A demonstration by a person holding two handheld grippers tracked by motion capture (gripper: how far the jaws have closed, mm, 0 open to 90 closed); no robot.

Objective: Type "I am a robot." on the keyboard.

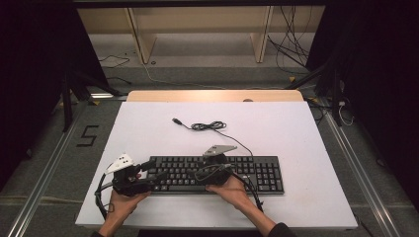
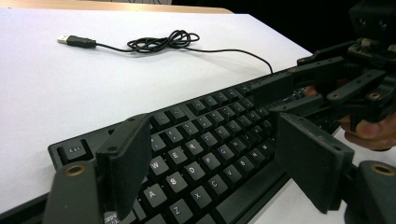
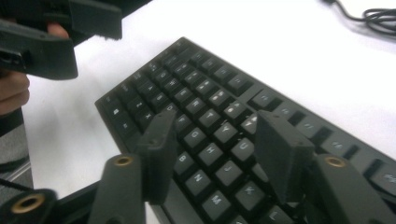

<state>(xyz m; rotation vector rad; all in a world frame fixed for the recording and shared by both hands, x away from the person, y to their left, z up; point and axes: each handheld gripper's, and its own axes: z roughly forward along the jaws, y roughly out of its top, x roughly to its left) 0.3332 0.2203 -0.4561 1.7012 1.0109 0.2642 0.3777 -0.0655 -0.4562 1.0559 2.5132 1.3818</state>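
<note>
Keyboard lies flat at table's near edge, six o'clock, within reach of both hands. Left gripper and right gripper hover over keys, jaws open, empty, probably positioned for pressing. Cable coiled at twelve o'clock.

Keyboard lies on the table, toward my near edge, long side running left to right. Its cable trails back from the rear edge to a loose coil behind it, mid-table — plug end just left of the coil. My left gripper sits at the keyboard's left end, my right gripper over its middle keys, fingers just above them — apart, nothing between. Floor all around the table.
</note>
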